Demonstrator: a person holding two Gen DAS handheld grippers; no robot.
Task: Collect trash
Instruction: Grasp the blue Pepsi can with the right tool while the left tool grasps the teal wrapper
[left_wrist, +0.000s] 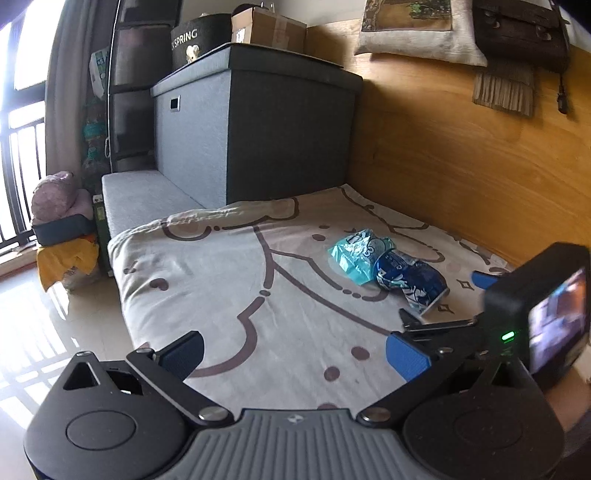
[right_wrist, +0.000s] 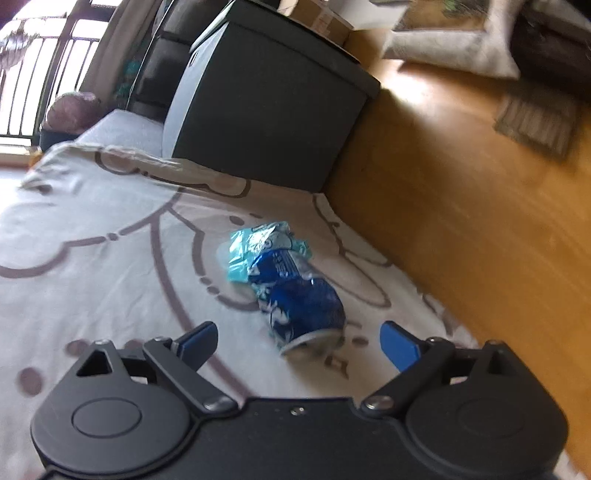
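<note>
Patterned bedding (right_wrist: 92, 266) carries a crushed blue can (right_wrist: 299, 306), long axis pointing away, just ahead of the wide-open, empty right tongs (right_wrist: 299, 347); the left tongs (left_wrist: 295, 356), likewise open and empty, are positioned farther from the can.

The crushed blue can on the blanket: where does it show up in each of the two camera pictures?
Left wrist view: the crushed blue can lies right of centre on the blanket, beside the right claw.
Right wrist view: it lies at centre, just ahead of that open claw.
Shared landmark: the teal wrapper touching the can's far end, with the dark storage box behind.
</note>
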